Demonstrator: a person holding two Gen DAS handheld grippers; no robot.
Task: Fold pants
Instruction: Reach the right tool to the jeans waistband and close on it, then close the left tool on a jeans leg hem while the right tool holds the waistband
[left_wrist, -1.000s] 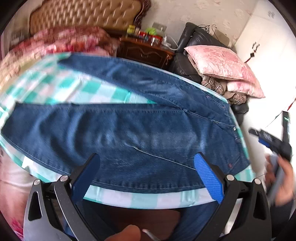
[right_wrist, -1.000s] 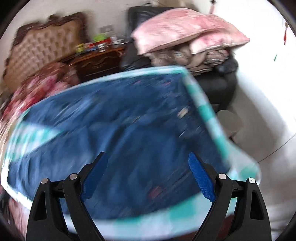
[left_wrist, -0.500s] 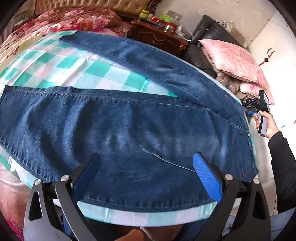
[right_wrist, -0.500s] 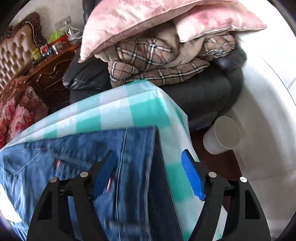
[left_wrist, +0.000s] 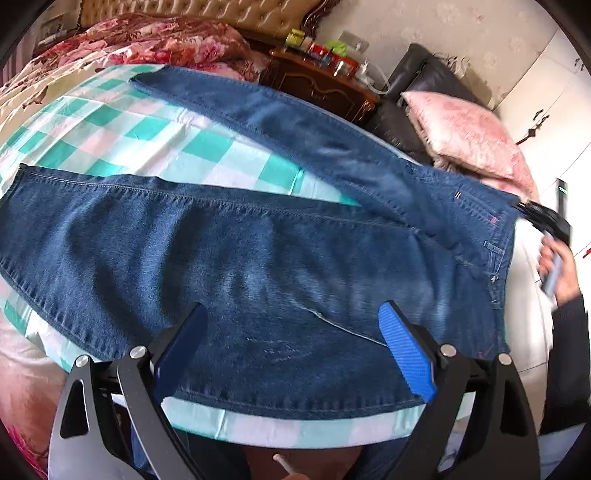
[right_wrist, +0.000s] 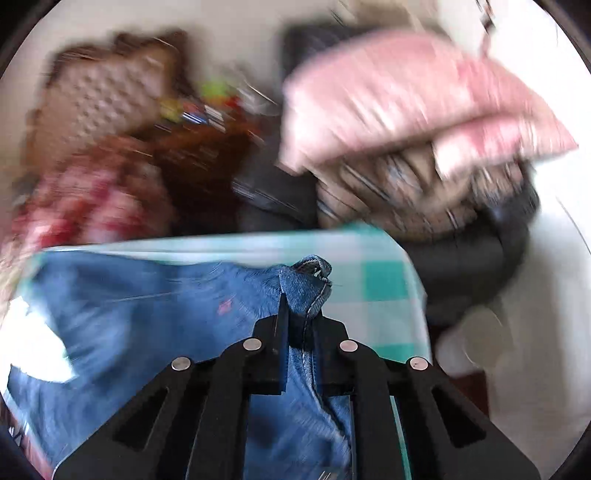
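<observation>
Right wrist view showed my right hand-held gripper clenched on the waistband corner of the pants, spread legs apart on the checked bench; left hand-held gripper hovered over them, closing slightly on nothing. I judged carrying that corner across smoothly would keep seams aligned.

The pants are matt blue denim with raised stitched seams, their nap brushed pale in patches. Under them lies a smooth checked cloth in teal and white with a slight sheen. The left gripper has matt black plastic arms, bright metal pins and ribbed blue pads. The pillow is soft pink fabric, the armchair glossy black leather, the nightstand polished dark wood.
</observation>
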